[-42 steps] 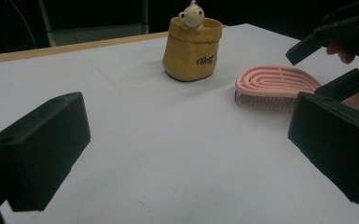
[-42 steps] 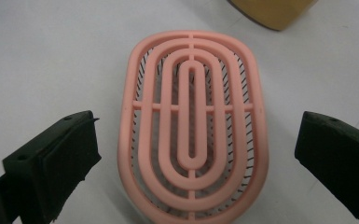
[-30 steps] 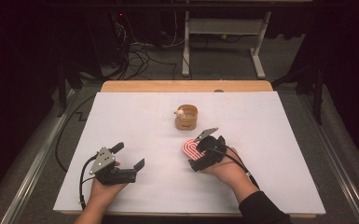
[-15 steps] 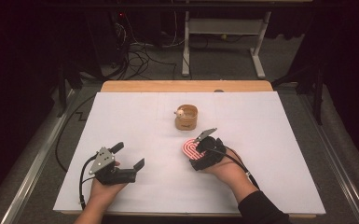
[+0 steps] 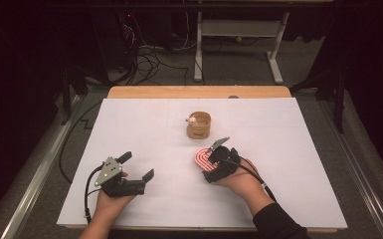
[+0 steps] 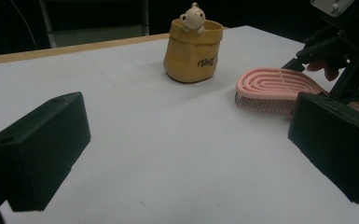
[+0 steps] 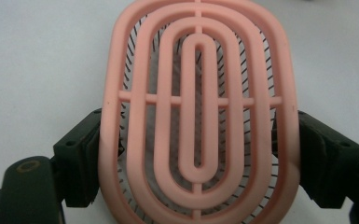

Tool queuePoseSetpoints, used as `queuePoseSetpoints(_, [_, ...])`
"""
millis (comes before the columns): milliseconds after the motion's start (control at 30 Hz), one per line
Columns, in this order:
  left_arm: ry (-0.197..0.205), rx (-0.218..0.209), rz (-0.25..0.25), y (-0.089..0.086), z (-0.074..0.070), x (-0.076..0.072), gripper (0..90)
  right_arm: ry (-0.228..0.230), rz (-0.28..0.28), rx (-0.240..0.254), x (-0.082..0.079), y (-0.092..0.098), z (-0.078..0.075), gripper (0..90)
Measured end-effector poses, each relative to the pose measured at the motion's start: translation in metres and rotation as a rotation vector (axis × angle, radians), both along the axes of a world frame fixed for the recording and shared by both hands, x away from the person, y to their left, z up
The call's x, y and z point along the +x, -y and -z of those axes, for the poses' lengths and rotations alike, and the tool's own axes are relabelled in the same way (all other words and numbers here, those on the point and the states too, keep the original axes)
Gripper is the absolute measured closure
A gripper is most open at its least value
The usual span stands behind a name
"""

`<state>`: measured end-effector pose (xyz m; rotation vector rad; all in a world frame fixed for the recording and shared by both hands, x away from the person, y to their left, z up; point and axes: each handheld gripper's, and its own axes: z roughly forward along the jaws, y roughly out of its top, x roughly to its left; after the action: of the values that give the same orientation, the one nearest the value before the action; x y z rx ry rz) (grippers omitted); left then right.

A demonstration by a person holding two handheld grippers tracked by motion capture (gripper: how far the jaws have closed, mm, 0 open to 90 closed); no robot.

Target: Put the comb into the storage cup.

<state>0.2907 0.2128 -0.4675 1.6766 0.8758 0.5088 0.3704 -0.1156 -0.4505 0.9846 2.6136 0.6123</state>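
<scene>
A pink oval hair brush (image 5: 202, 158) lies on the white table sheet (image 5: 278, 134), right of centre. My right gripper (image 5: 209, 162) has its jaws against the two long sides of the brush (image 7: 198, 107); they have just been closing on it, and the pads press on its rim. The brush's ribbed back faces up, bristles down (image 6: 275, 84). At the near left my left gripper (image 5: 137, 165) rests on the sheet, open, with nothing between its jaws (image 6: 186, 154).
A tan pot with a small bear figure on its rim (image 5: 199, 124) stands just beyond the brush, also in the left gripper view (image 6: 193, 49). A wooden strip (image 5: 199, 92) borders the table's far edge. Cables and a frame stand on the dark floor behind.
</scene>
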Motion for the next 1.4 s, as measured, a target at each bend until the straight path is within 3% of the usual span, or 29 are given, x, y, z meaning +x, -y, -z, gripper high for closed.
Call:
queuePoseSetpoints(1100, [-0.003,0.002,0.0,0.0,0.0,0.0,0.0,0.001,-0.025,0.004,-0.003,0.004,-0.004,20.6])
queuePoseSetpoints(1400, [-0.003,0.004,0.002,0.0,0.0,0.0,0.0,0.049,-0.023,0.028,-0.007,0.008,-0.016,20.5])
